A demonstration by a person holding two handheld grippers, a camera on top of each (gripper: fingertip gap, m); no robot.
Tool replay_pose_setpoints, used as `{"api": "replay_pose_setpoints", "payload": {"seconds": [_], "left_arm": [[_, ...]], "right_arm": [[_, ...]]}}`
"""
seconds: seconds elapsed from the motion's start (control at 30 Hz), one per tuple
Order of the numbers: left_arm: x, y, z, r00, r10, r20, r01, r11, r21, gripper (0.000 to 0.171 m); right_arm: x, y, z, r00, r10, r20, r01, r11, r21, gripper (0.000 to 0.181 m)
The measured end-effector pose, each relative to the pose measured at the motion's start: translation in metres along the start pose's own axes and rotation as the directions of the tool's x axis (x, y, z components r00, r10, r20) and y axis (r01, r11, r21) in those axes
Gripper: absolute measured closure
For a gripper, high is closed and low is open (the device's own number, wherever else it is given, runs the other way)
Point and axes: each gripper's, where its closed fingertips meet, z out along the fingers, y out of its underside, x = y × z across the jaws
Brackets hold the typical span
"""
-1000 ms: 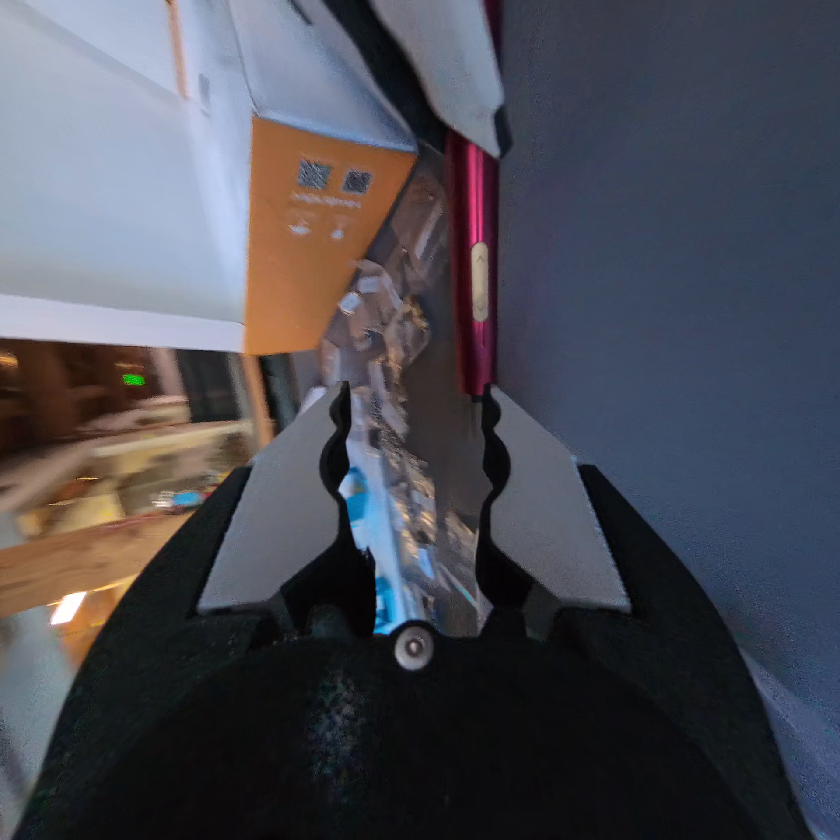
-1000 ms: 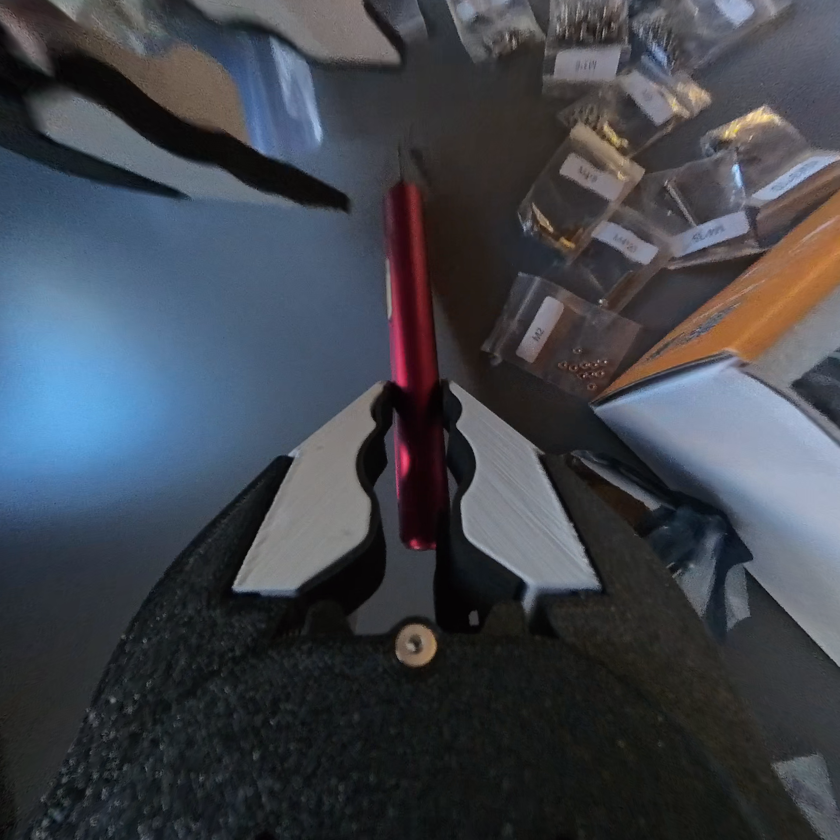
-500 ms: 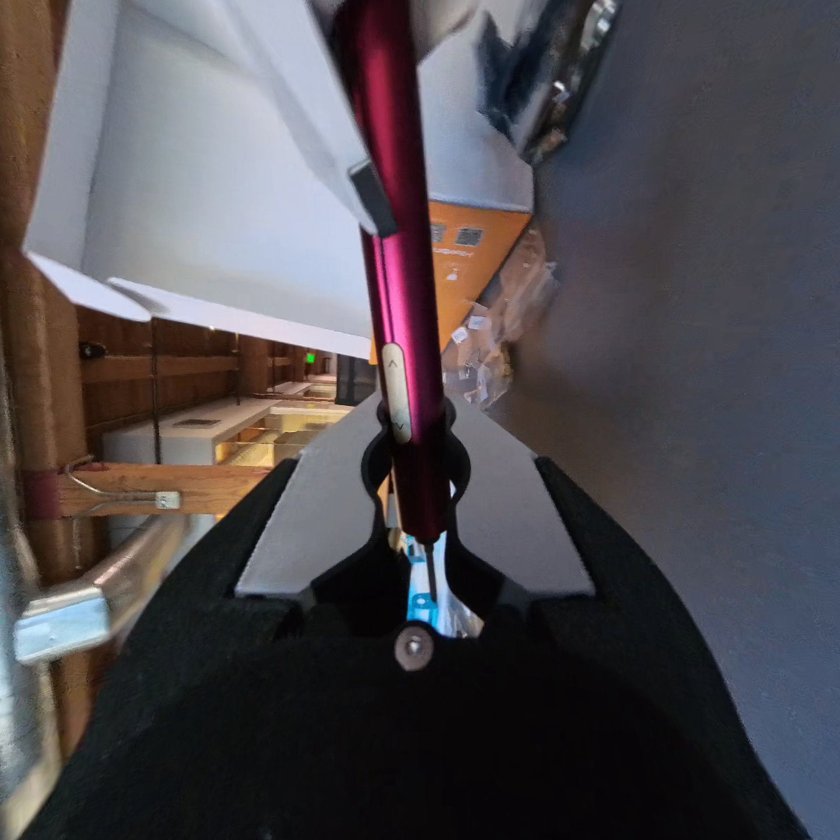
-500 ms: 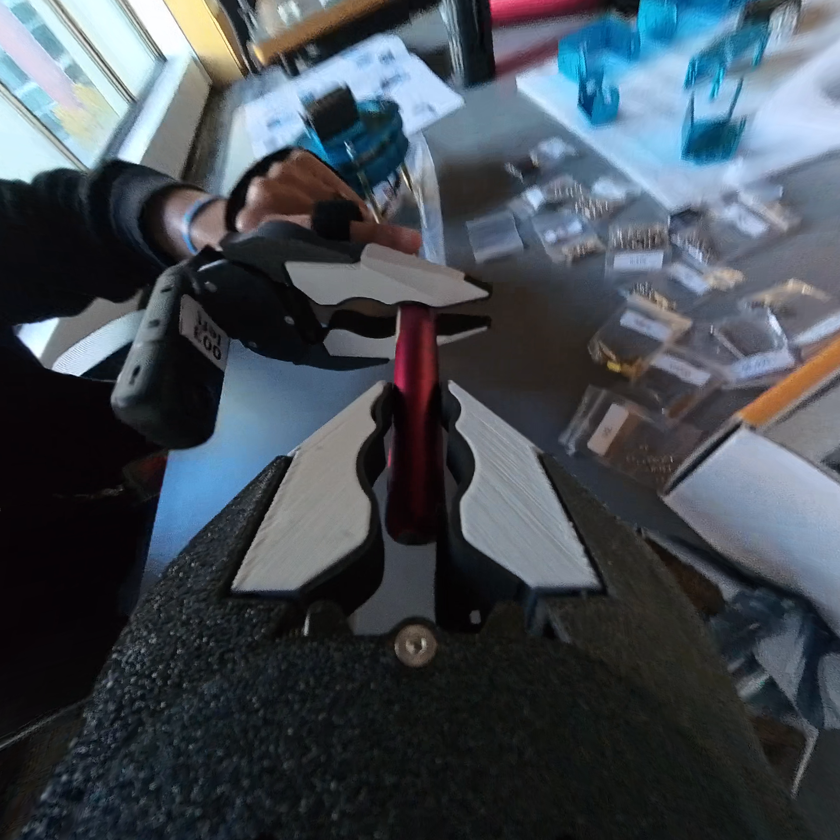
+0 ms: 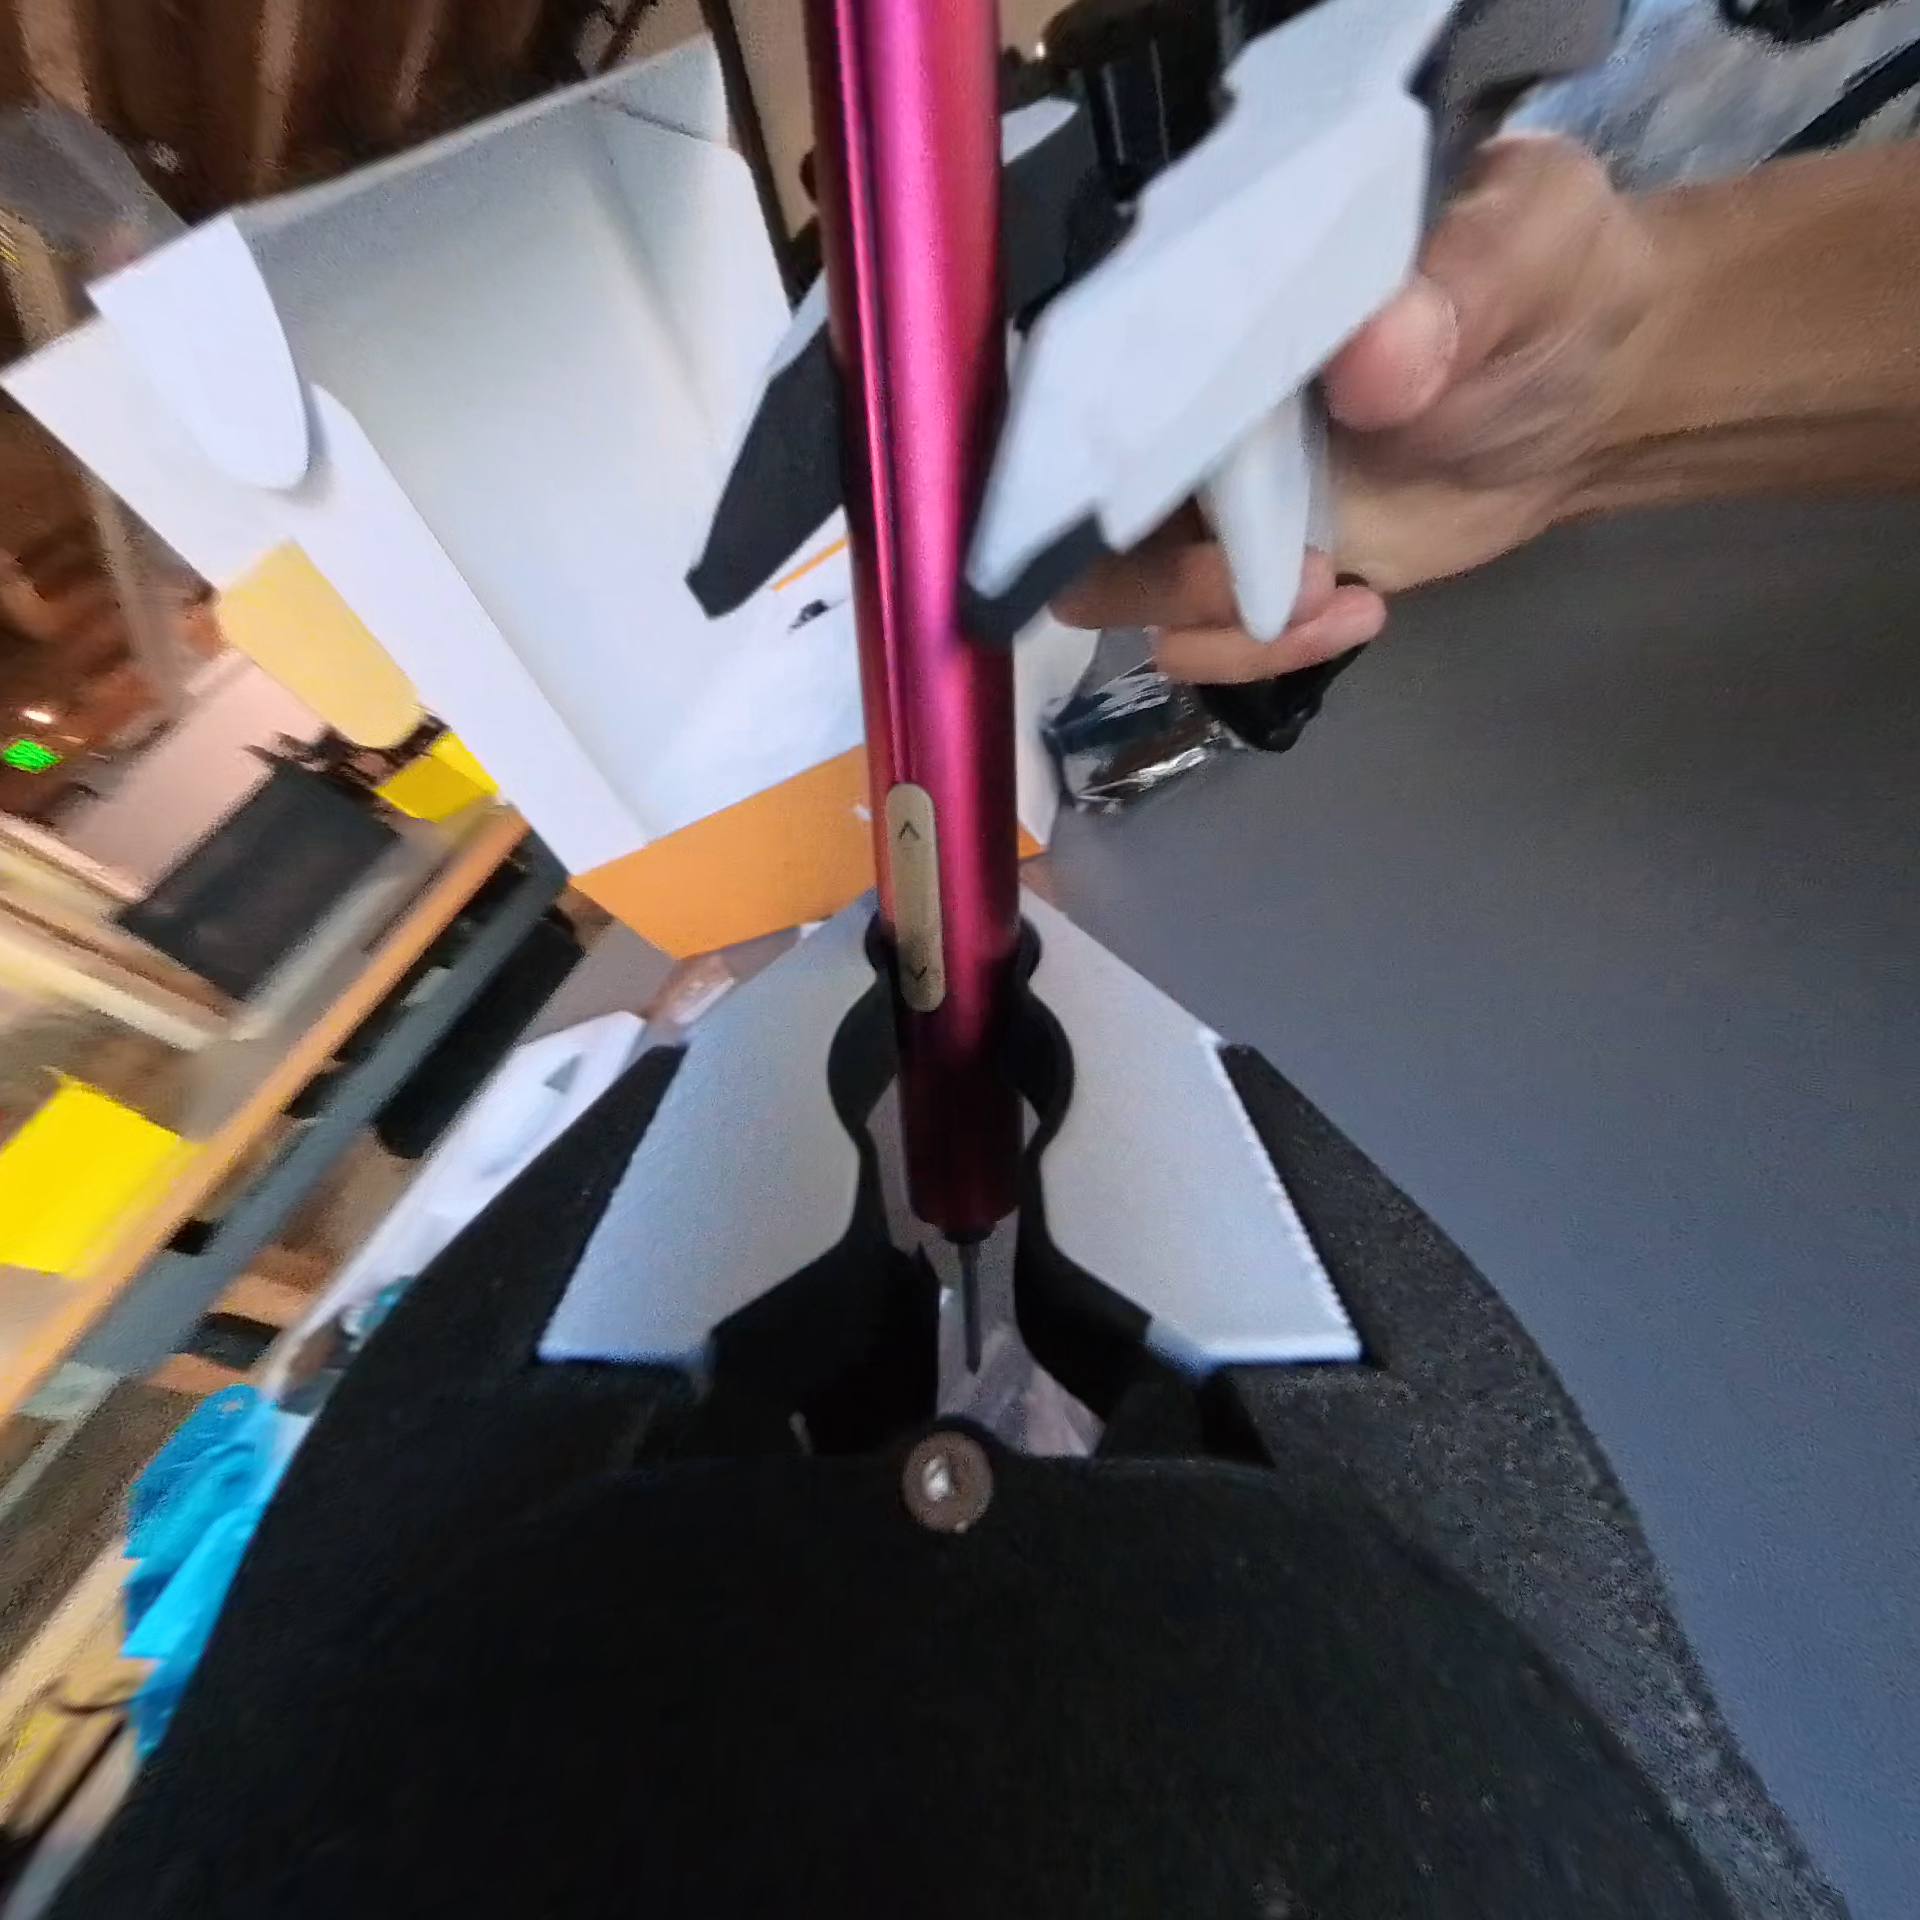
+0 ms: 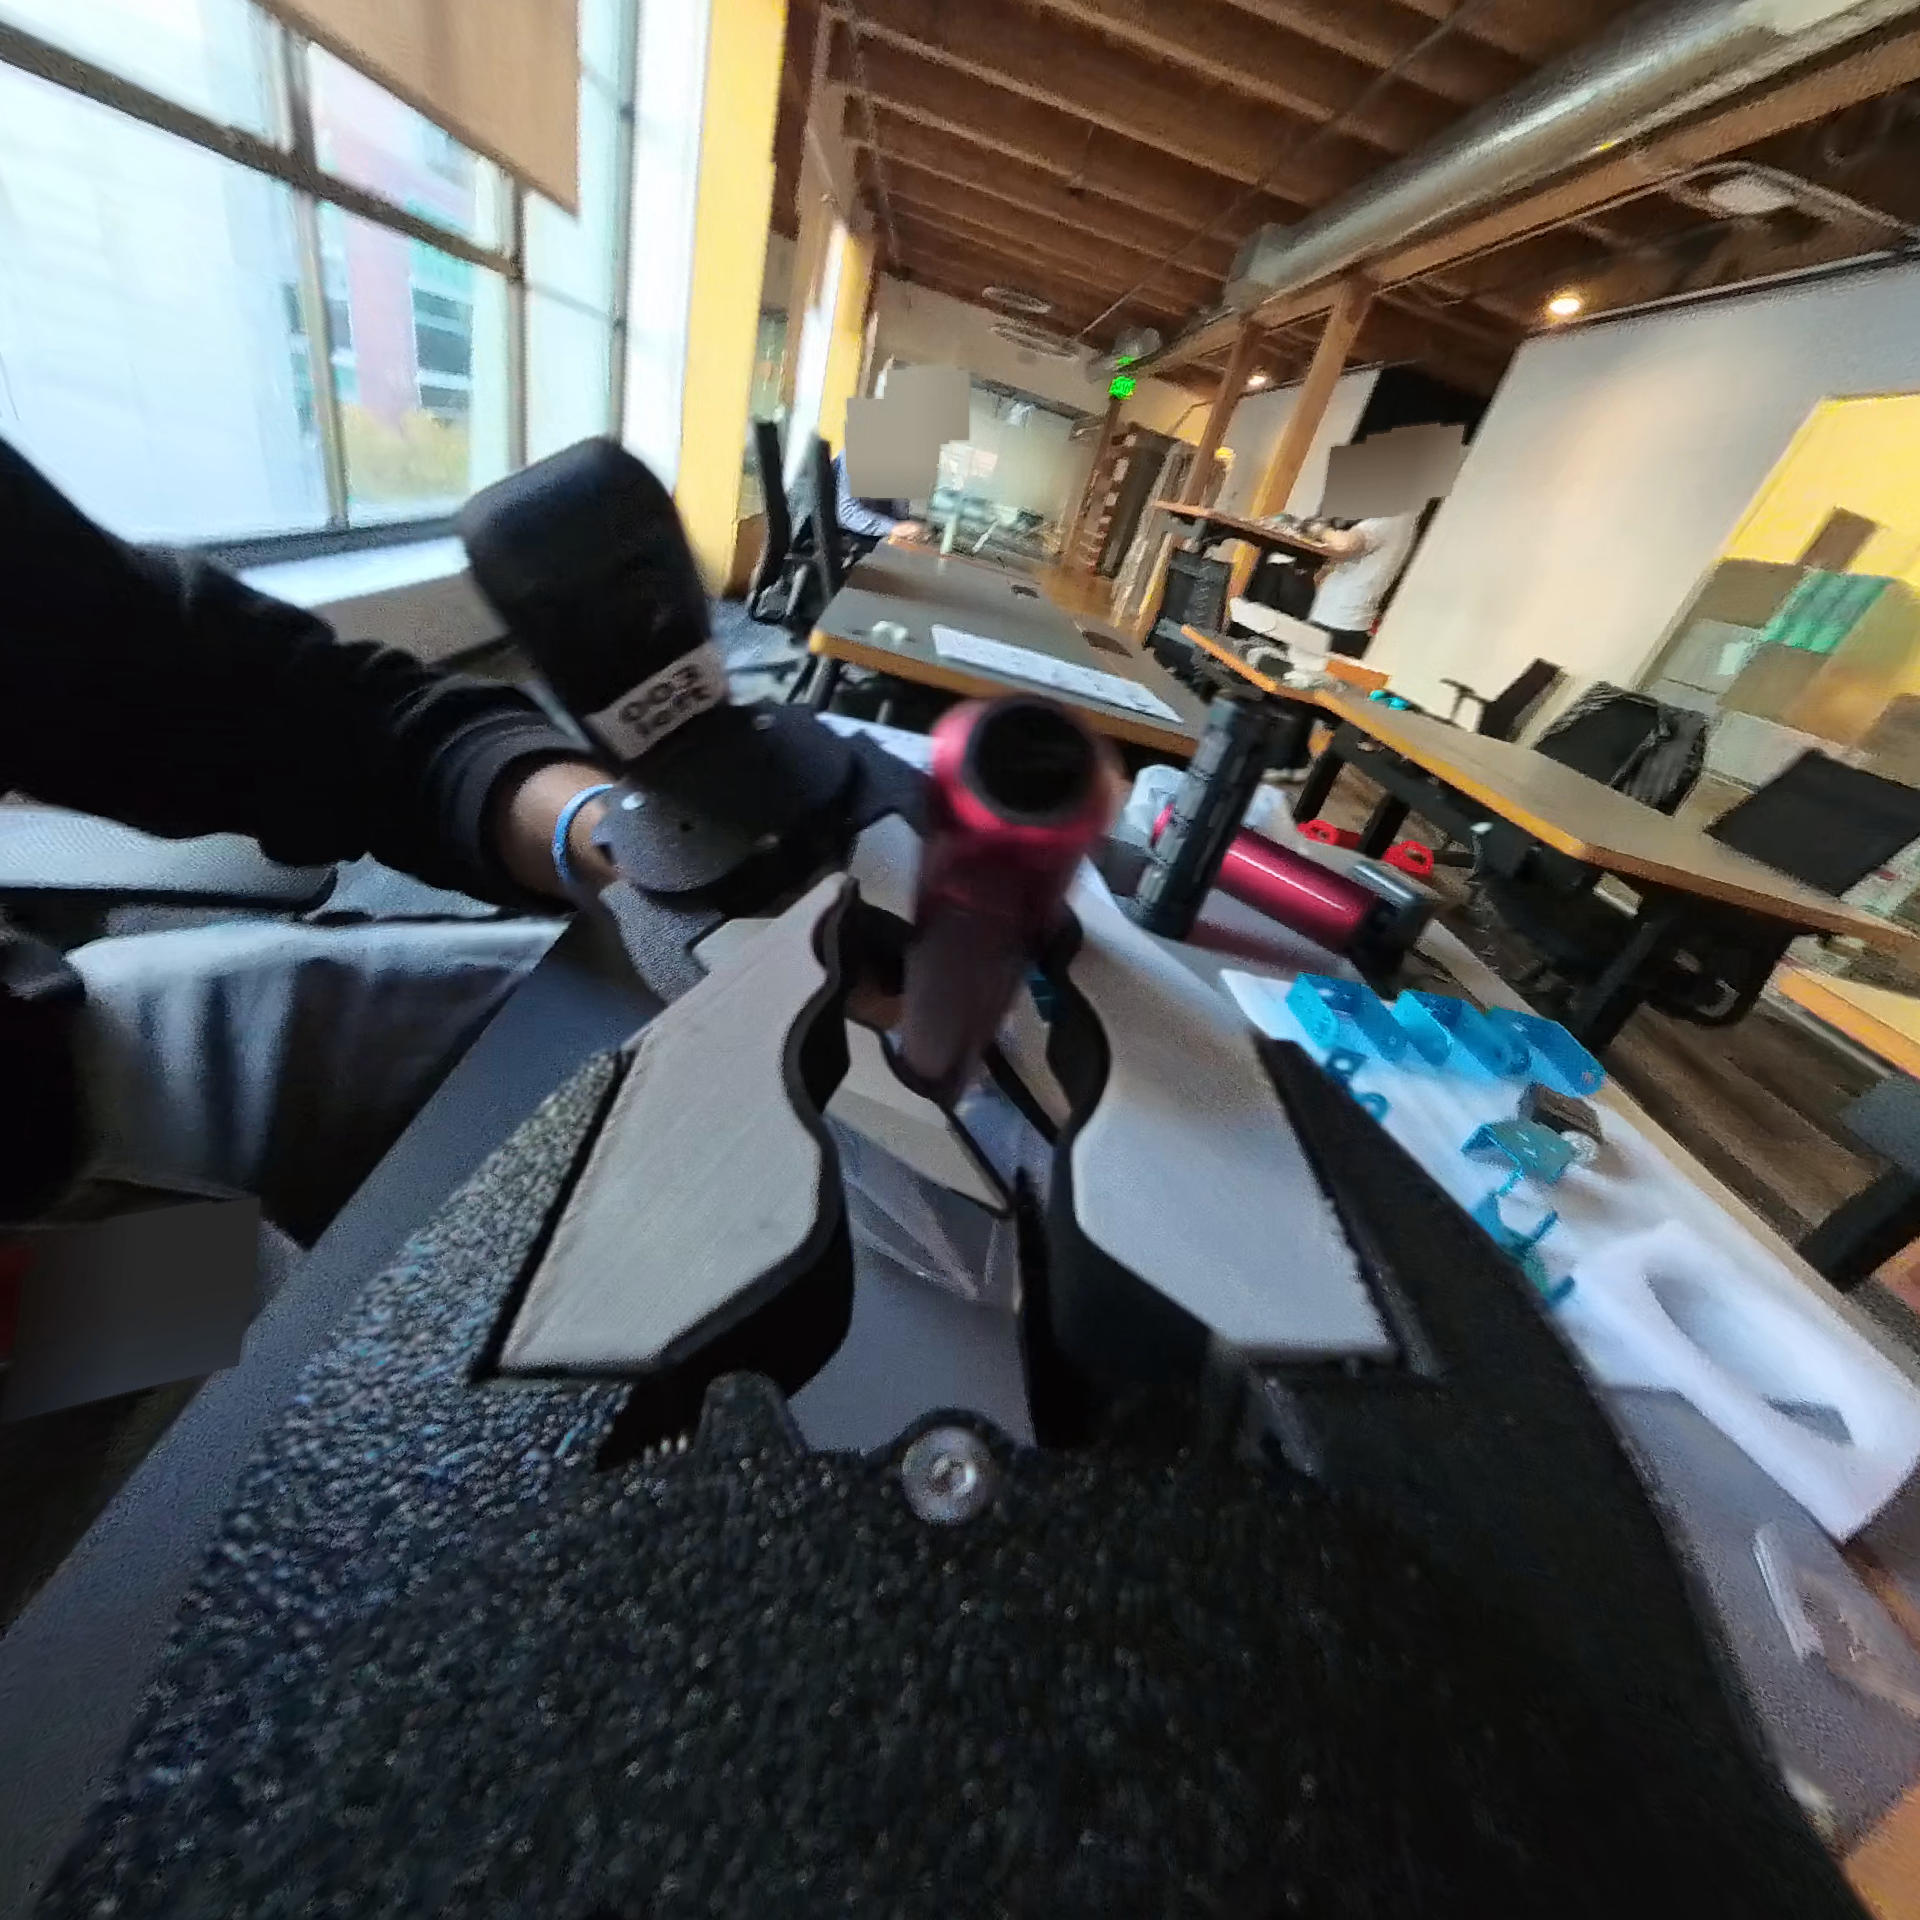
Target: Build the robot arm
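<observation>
A magenta electric screwdriver (image 5: 925, 416) with a pale button strip runs up the middle of the left wrist view, its thin bit pointing back at the camera. My left gripper (image 5: 956, 945) is shut on it near the bit end. My right gripper (image 5: 862, 603), held by a bare hand, sits around the shaft farther up. In the right wrist view the screwdriver (image 6: 977, 935) tilts its round end cap toward the camera. My right gripper (image 6: 956, 925) has its jaws spread, with a gap on the left side of the shaft. The left gripper's black handle (image 6: 603, 603) is behind it.
An open white and orange box (image 5: 468, 468) stands at the left on the dark grey table (image 5: 1558, 935). A foil bag (image 5: 1132, 748) lies by the box. Blue brackets (image 6: 1455, 1039) rest on white foam (image 6: 1714, 1382). A red and black cylinder (image 6: 1288, 883) lies behind them. Desks and people are farther back. Across from one pair of fingers to the other is roughly 7 cm.
A second ago only my right gripper held the screwdriver and my left was open. My left closed on the bit end. My right jaws have now widened and the views have tilted up.
</observation>
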Motion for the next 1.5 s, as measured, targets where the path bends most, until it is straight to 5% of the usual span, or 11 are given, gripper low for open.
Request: {"api": "replay_pose_setpoints", "payload": {"seconds": [0.17, 0.37, 0.5, 0.67, 0.87, 1.17, 1.5], "left_arm": [[0.003, -0.003, -0.024, 0.985, -0.089, -0.147, 0.096, 0.995, 0.038, 0.158], [-0.011, 0.016, -0.05, 0.981, 0.062, -0.183, -0.069, 0.997, -0.036, 0.157], [-0.029, 0.036, -0.057, 0.992, 0.098, -0.085, -0.104, 0.992, -0.067, 0.151], [-0.029, 0.058, -0.063, 0.976, 0.179, -0.126, -0.197, 0.969, -0.15, 0.152], [-0.027, 0.064, -0.059, 0.968, 0.179, -0.175, -0.213, 0.956, -0.202, 0.151], [-0.027, 0.055, -0.059, 0.972, 0.181, -0.148, -0.201, 0.97, -0.135, 0.151], [-0.03, 0.079, -0.072, 0.957, 0.216, -0.191, -0.255, 0.943, -0.213, 0.152]], "right_arm": [[-0.014, 0.014, 0.031, 0.996, -0.019, 0.088, 0.032, 0.988, -0.15, 0.151], [-0.019, 0.031, 0.058, 0.987, -0.072, 0.142, 0.11, 0.953, -0.284, 0.161], [-0.013, 0.02, 0.067, 0.991, -0.032, 0.129, 0.056, 0.981, -0.184, 0.161], [-0.015, 0.04, 0.074, 0.989, -0.073, 0.132, 0.103, 0.965, -0.24, 0.16], [-0.015, 0.046, 0.083, 0.989, -0.086, 0.118, 0.112, 0.966, -0.234, 0.159], [-0.014, 0.042, 0.081, 0.993, -0.056, 0.101, 0.072, 0.986, -0.153, 0.16], [-0.018, 0.043, 0.071, 0.994, -0.043, 0.096, 0.058, 0.986, -0.155, 0.151]]}}
